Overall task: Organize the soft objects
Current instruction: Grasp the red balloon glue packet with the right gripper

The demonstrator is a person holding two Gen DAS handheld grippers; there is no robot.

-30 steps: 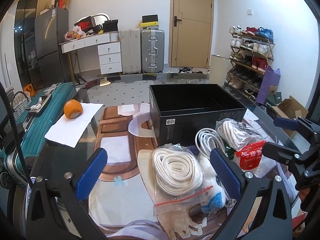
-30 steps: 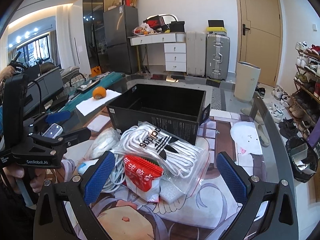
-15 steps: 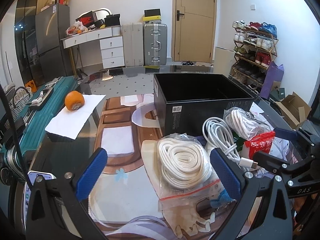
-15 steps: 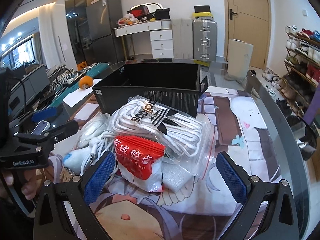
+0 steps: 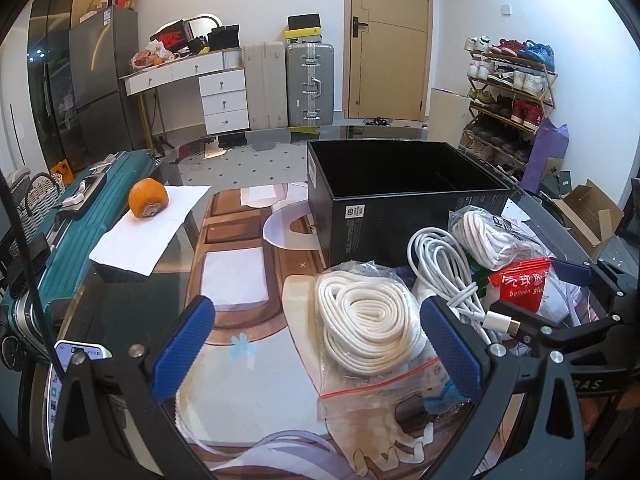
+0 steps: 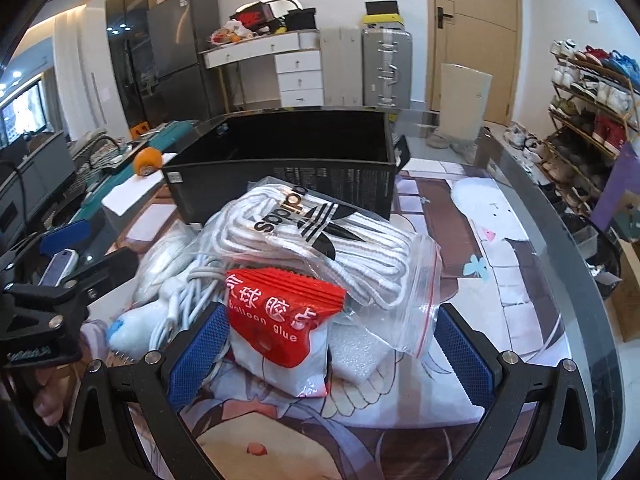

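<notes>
A pile of soft goods lies on the table before an open black box [image 5: 400, 184], also in the right wrist view [image 6: 288, 156]. A bag of coiled white laces [image 5: 368, 320] sits between the fingers of my open left gripper [image 5: 320, 352]. A white cable [image 5: 444, 272] and an adidas bag of white laces [image 6: 320, 240] lie beside it. A red-and-white balloon glue packet [image 6: 280, 320] lies between the fingers of my open right gripper [image 6: 328, 344], not gripped. The right gripper also shows in the left wrist view [image 5: 580, 300].
An orange [image 5: 147, 198] rests on white paper [image 5: 148, 228] at the left. A teal suitcase [image 5: 60, 240] and a phone [image 5: 68, 368] lie at the left edge. A white foam piece [image 6: 356, 348] lies under the bags. The table's glass edge [image 6: 580, 264] curves at the right.
Both grippers have moved forward and lower toward the pile. The glue packet now sits between the right fingers, and the coiled laces between the left fingers. Both stayed open.
</notes>
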